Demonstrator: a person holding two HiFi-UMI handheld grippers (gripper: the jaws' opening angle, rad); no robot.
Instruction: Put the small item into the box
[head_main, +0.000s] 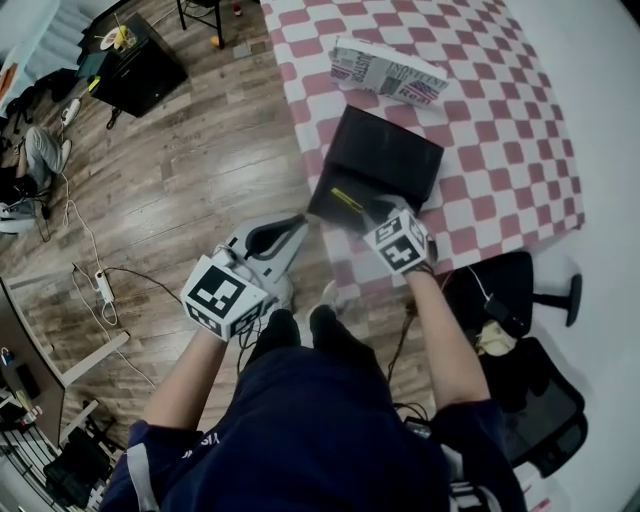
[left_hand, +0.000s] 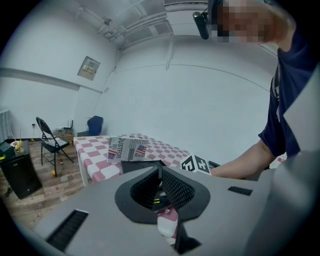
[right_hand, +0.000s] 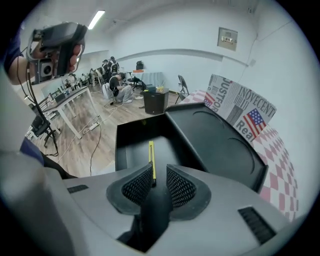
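A black box (head_main: 395, 150) lies open at the near edge of the checkered table (head_main: 500, 130), its lid folded back. A thin yellow stick-like item (head_main: 347, 197) lies in the box's tray (right_hand: 131, 145). In the right gripper view the yellow item (right_hand: 151, 159) runs along the tray floor up to the jaws. My right gripper (head_main: 378, 212) is at the tray's near rim, open by a narrow gap, with the item's near end by its left pad. My left gripper (head_main: 300, 222) hangs over the floor just left of the box, its tips together and holding nothing.
A newspaper-print box (head_main: 388, 72) lies on the table behind the black box. A black office chair (head_main: 520, 290) stands at the right. A black cabinet (head_main: 135, 65) and a power strip with cables (head_main: 100, 285) are on the wood floor to the left.
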